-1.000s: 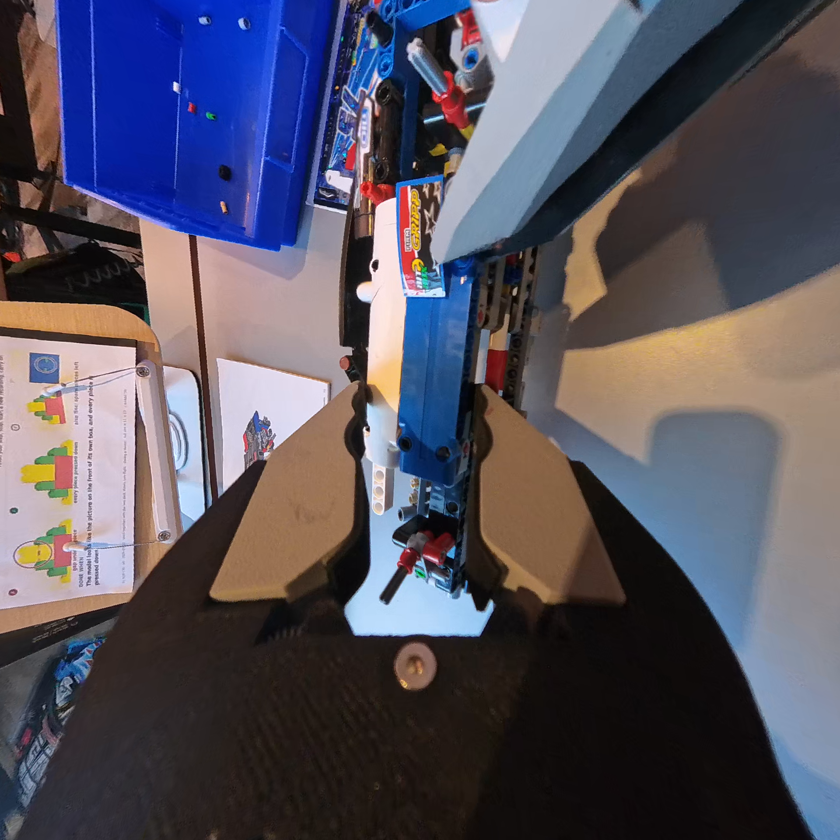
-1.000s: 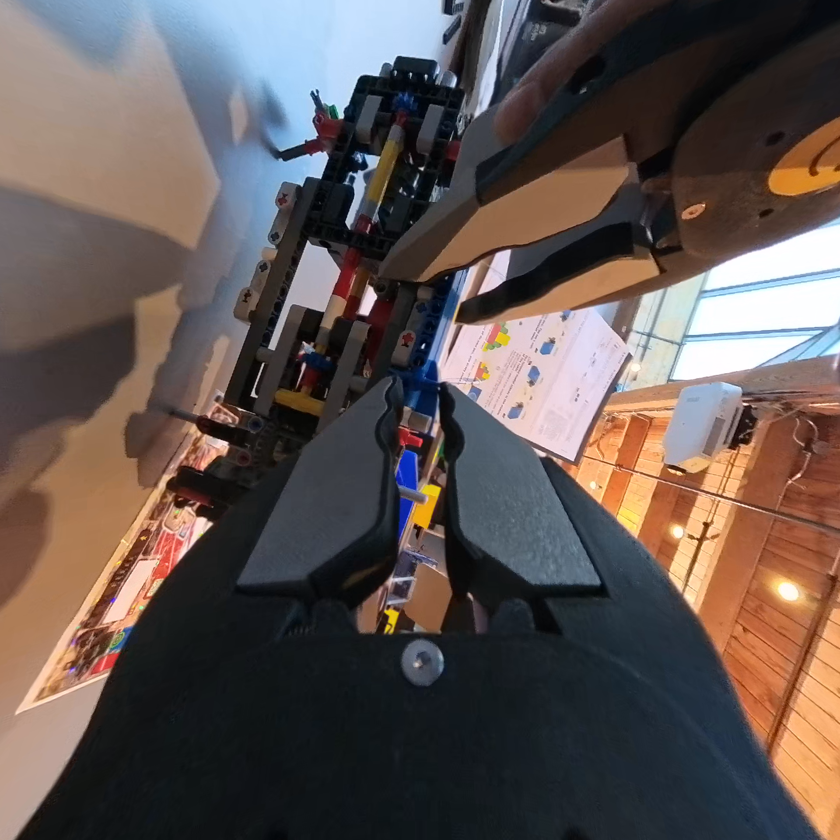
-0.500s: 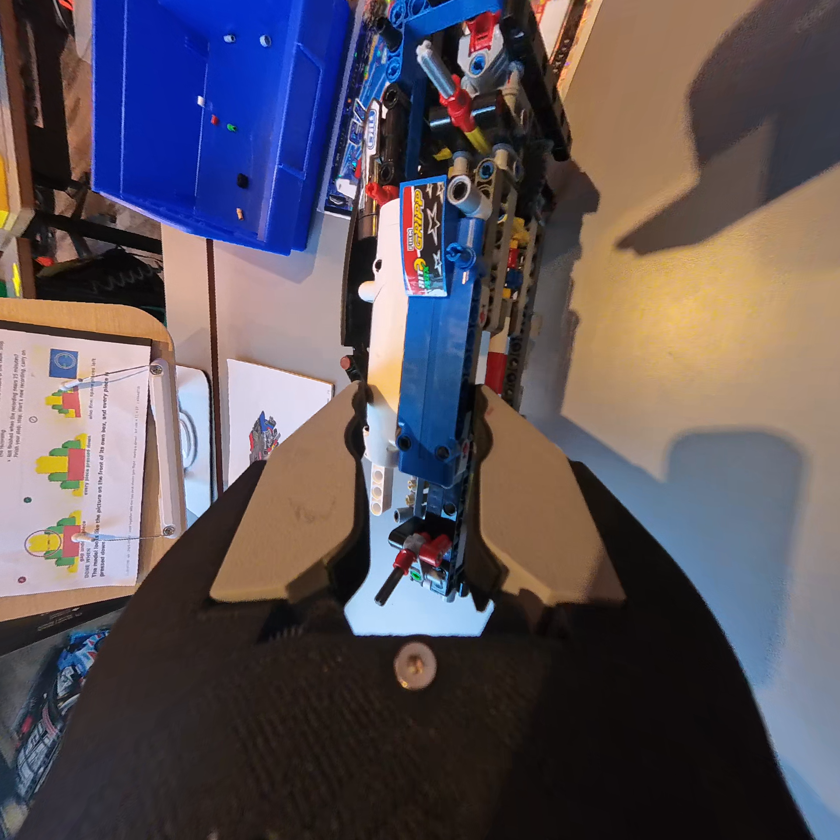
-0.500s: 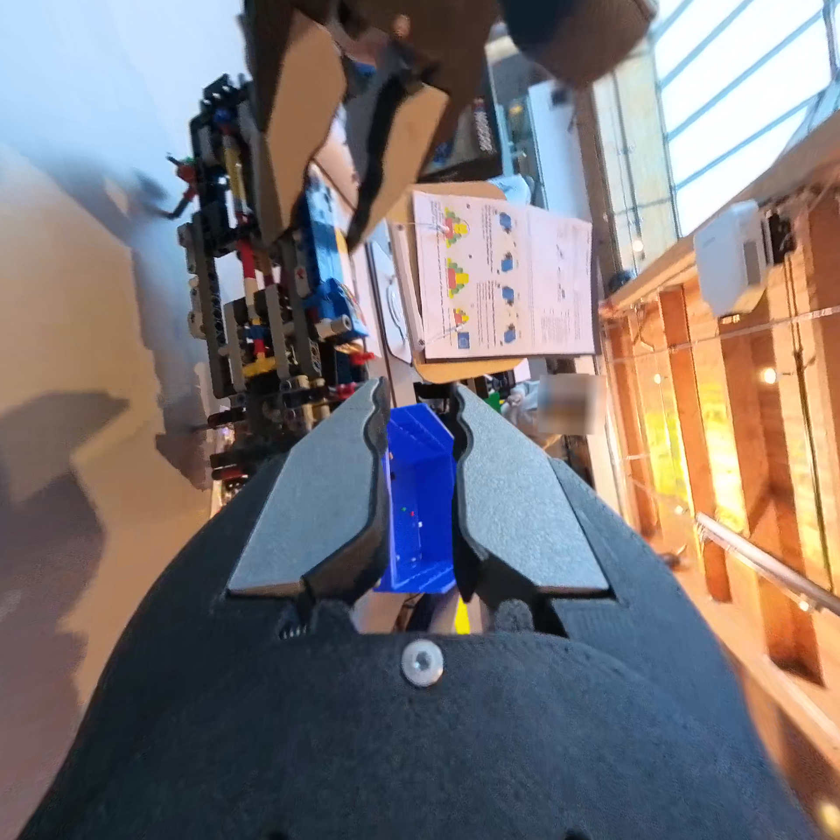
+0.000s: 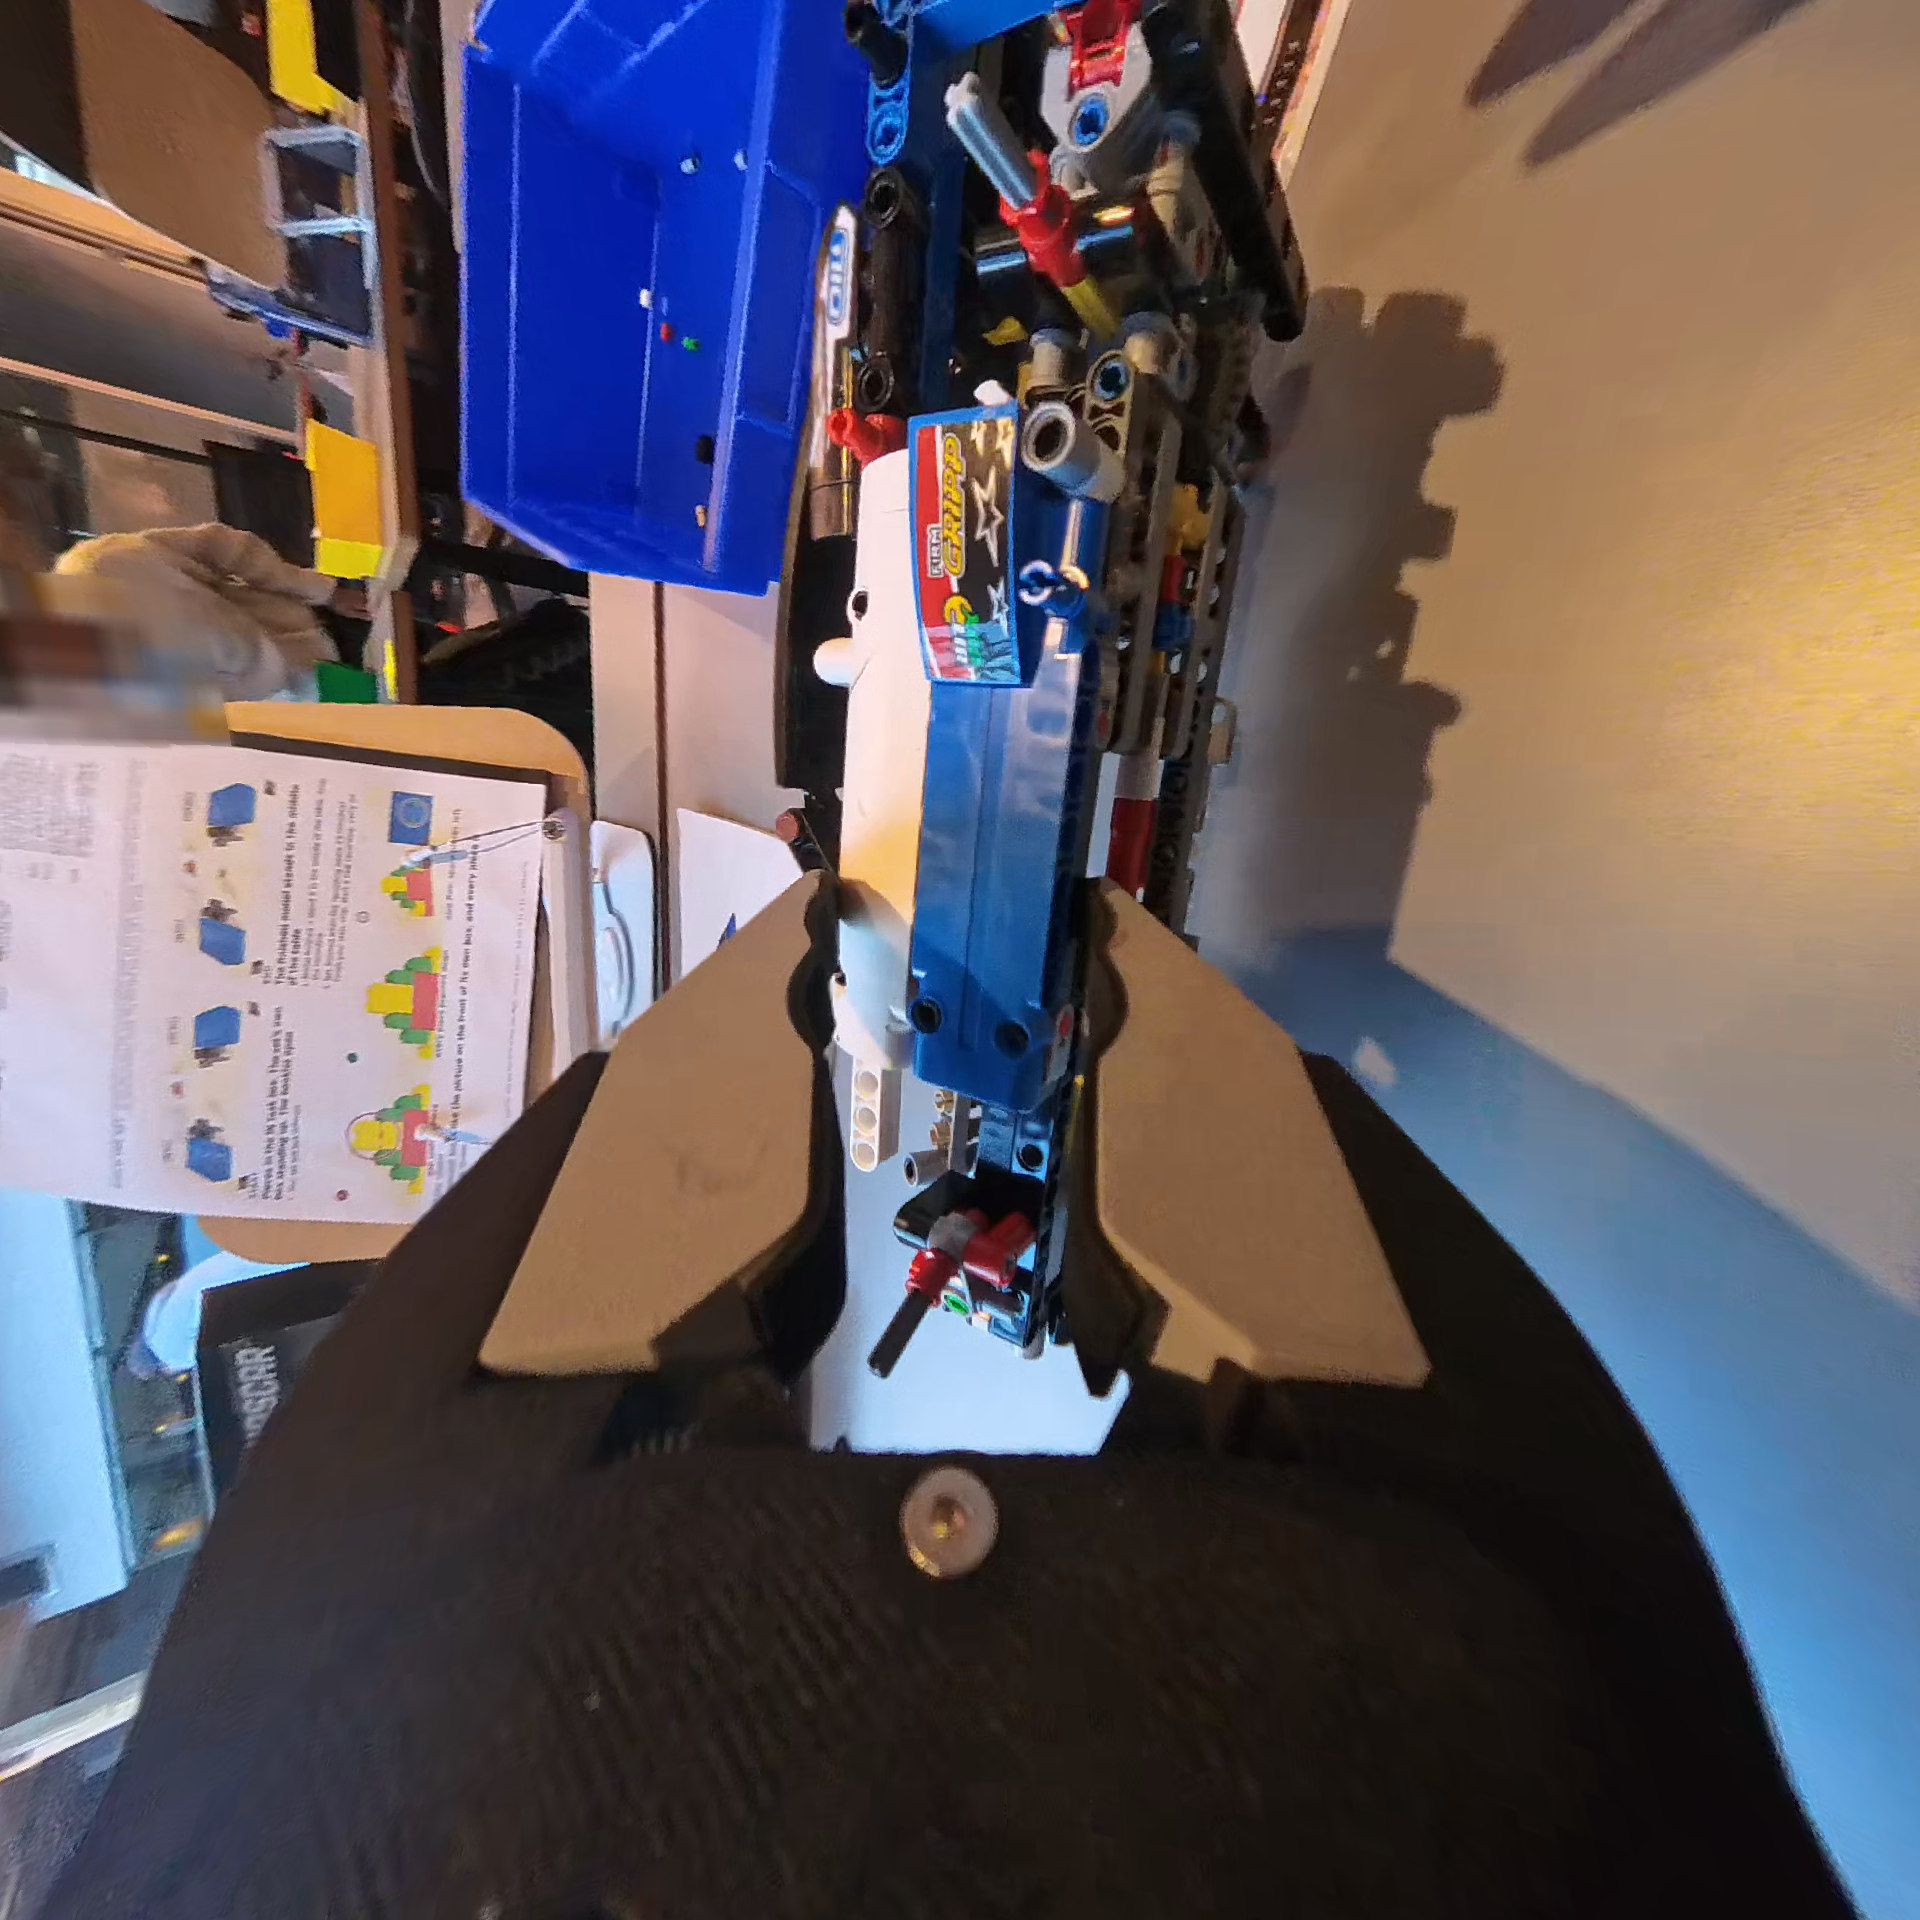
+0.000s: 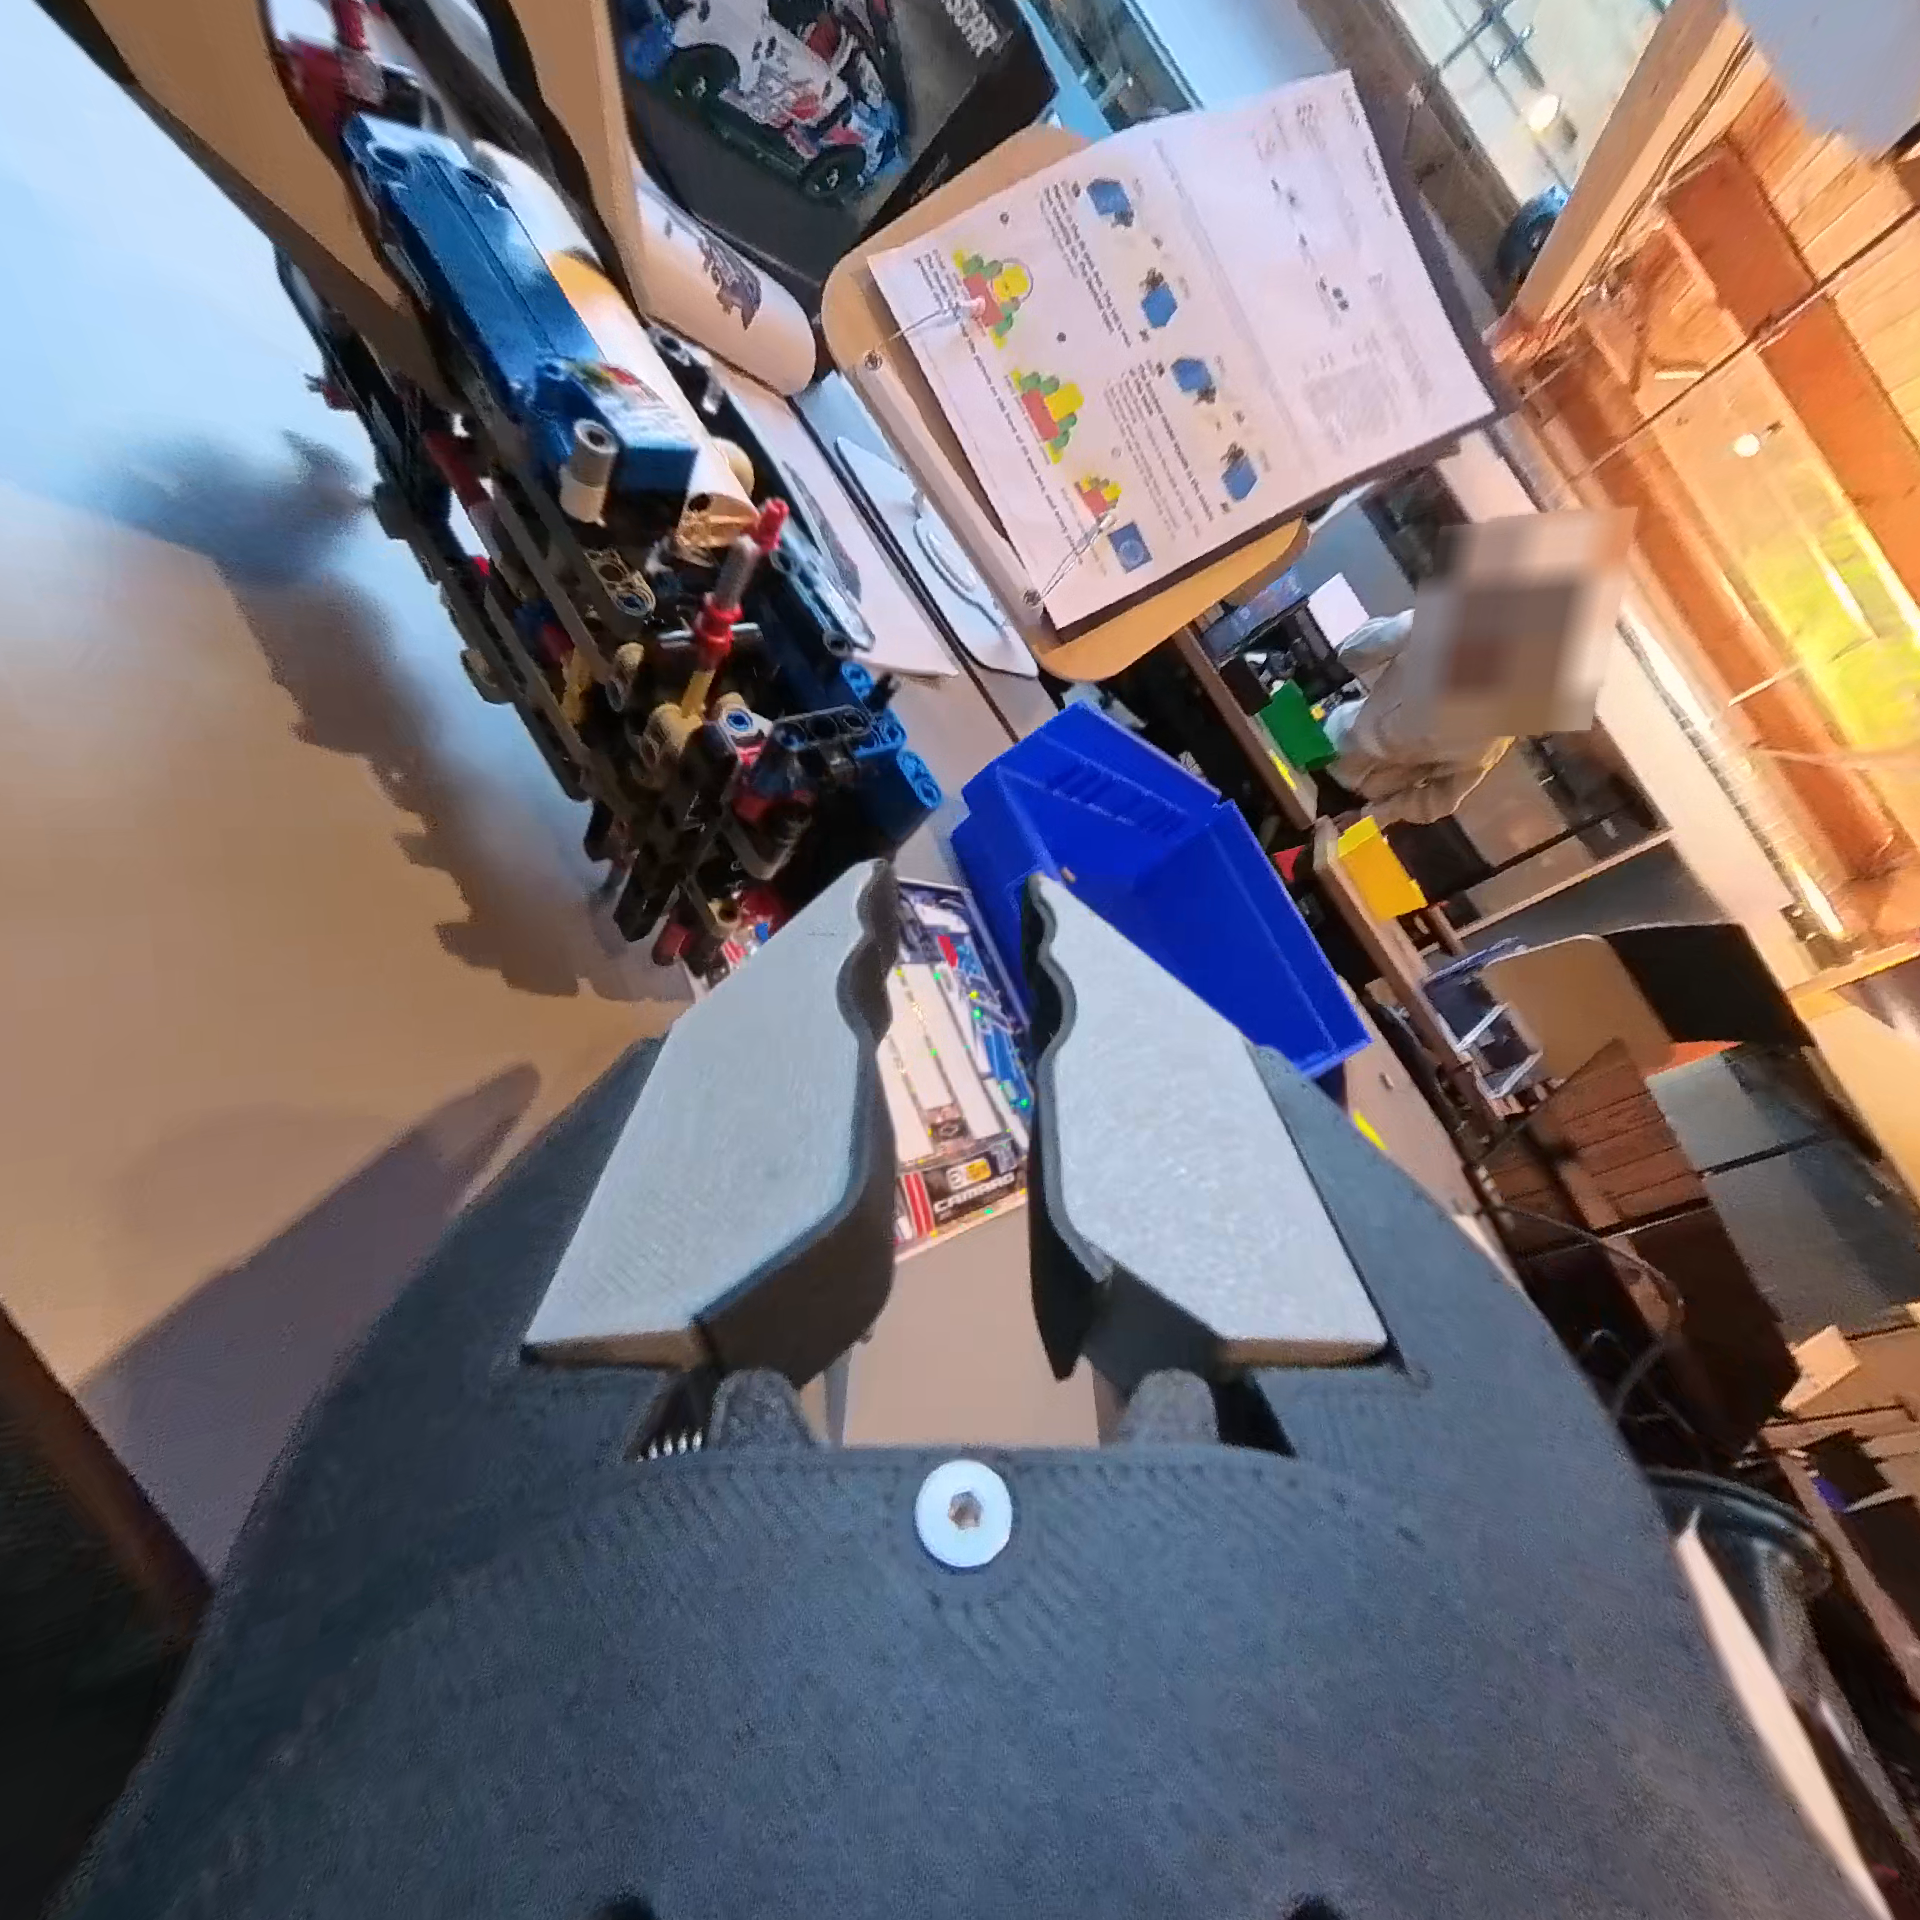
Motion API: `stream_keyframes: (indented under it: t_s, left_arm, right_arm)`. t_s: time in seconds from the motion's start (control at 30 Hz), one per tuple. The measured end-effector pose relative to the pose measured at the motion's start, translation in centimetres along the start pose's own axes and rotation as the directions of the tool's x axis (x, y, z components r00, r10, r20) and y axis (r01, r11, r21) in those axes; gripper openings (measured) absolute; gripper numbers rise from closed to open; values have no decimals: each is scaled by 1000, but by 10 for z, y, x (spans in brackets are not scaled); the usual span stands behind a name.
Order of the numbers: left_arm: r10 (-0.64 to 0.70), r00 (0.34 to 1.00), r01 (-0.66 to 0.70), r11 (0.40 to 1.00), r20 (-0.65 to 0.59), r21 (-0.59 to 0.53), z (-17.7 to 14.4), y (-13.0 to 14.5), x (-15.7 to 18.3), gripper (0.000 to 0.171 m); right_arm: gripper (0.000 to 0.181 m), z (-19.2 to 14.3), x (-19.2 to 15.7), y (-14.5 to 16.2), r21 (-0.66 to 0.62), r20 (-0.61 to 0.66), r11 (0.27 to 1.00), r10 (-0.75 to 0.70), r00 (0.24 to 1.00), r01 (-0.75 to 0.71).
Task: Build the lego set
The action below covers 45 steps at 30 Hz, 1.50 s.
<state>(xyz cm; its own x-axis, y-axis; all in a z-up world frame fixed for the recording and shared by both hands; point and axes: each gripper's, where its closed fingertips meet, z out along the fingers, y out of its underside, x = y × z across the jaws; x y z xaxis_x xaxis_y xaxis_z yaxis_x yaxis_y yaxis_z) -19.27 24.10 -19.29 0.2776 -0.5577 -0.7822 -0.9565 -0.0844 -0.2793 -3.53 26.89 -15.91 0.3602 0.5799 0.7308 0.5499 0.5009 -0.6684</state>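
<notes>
Between left hand-held gripper fingers, clamped: stickered lego model; right hand-held gripper apart, empty.

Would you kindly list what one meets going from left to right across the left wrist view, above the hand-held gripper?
Printed instruction sheet → blue bin → lego model → the model's shadow on the table.

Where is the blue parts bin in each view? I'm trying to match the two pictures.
Left wrist view: blue parts bin at upper left, left of the lego model.
Right wrist view: blue parts bin at centre, just beyond the claw tips.
Shared landmark: the instruction sheet.
</notes>
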Motion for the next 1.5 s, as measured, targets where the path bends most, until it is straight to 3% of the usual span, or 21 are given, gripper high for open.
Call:
stream_keyframes:
  t_s: [0.5,0.8,0.97,1.27,1.5]
  left_arm:
    - [90,961,-77,995,262,-61,-27,-1,33,43]
    - [130,934,-106,990,334,-89,-32,-2,42,44]
    - [132,926,-107,990,354,-88,-33,-1,45,44]
    - [169,912,-137,984,373,-112,-36,5,56,46]
    - [109,950,-96,994,293,-60,-36,-5,74,49]
  right_arm:
    - [19,-8,-20,28,-26,34,998,64,997,-63]
    - [28,-17,-58,7,51,196,999,4,981,-15]
    - [48,-18,-67,-10,115,210,993,-31,977,7]
    - [52,-16,-84,-15,138,222,985,-128,966,99]
    - [53,-15,-94,0,85,235,990,-130,963,113]
